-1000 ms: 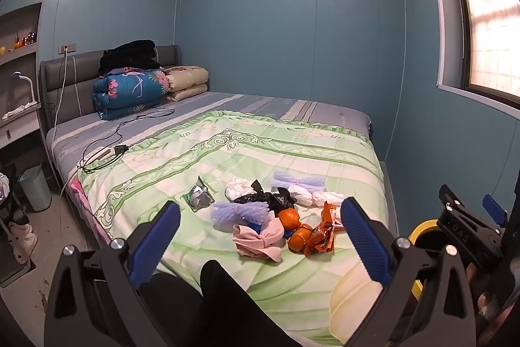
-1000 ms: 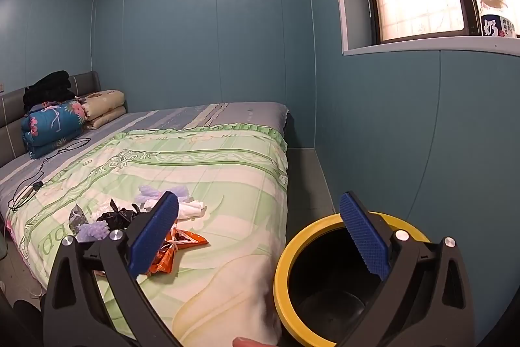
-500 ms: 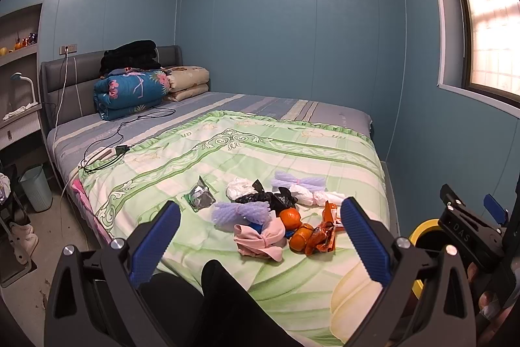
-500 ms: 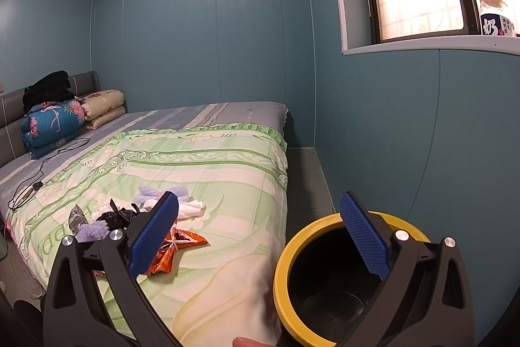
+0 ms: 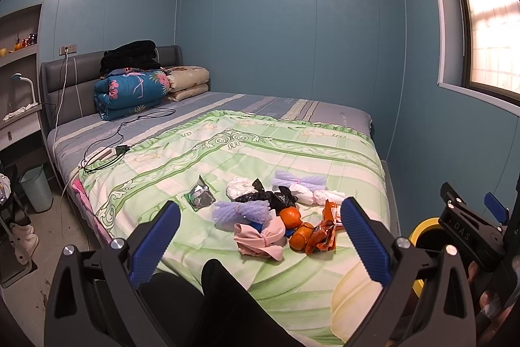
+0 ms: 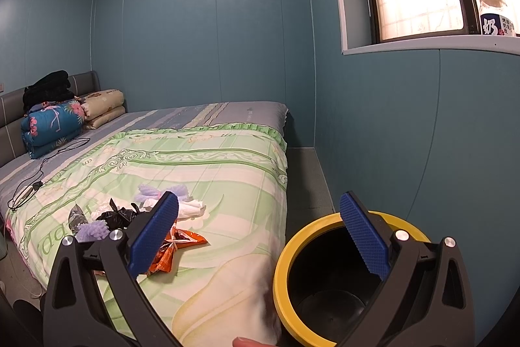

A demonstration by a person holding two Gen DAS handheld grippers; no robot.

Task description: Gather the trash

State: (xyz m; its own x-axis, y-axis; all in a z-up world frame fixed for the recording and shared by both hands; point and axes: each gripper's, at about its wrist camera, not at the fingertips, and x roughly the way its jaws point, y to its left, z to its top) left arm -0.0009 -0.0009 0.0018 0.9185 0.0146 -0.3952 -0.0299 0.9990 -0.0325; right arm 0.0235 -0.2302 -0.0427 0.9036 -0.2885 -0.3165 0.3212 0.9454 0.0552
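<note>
A pile of trash lies near the foot of the bed: a pink wad [image 5: 258, 238], purple foam nets [image 5: 240, 210], a black bag [image 5: 269, 199], white tissues [image 5: 317, 195], two oranges [image 5: 291, 217], an orange wrapper [image 5: 321, 236] and a silvery packet [image 5: 201, 195]. My left gripper [image 5: 260, 241] hovers open in front of this pile, holding nothing. My right gripper [image 6: 258, 241] is open and empty between the bed edge and a black bin with a yellow rim [image 6: 286, 249]. The pile shows left of it, with the orange wrapper [image 6: 182, 241] nearest. The bin [image 5: 422, 228] peeks behind the right gripper in the left wrist view.
The green quilt [image 5: 260, 148] covers the bed; folded bedding [image 5: 133, 90] and a charger cable [image 5: 117, 135] sit toward the headboard. A small pale bin [image 5: 35, 187] stands on the floor at left. A jar [image 6: 494, 15] rests on the window sill. Blue walls close in on the right.
</note>
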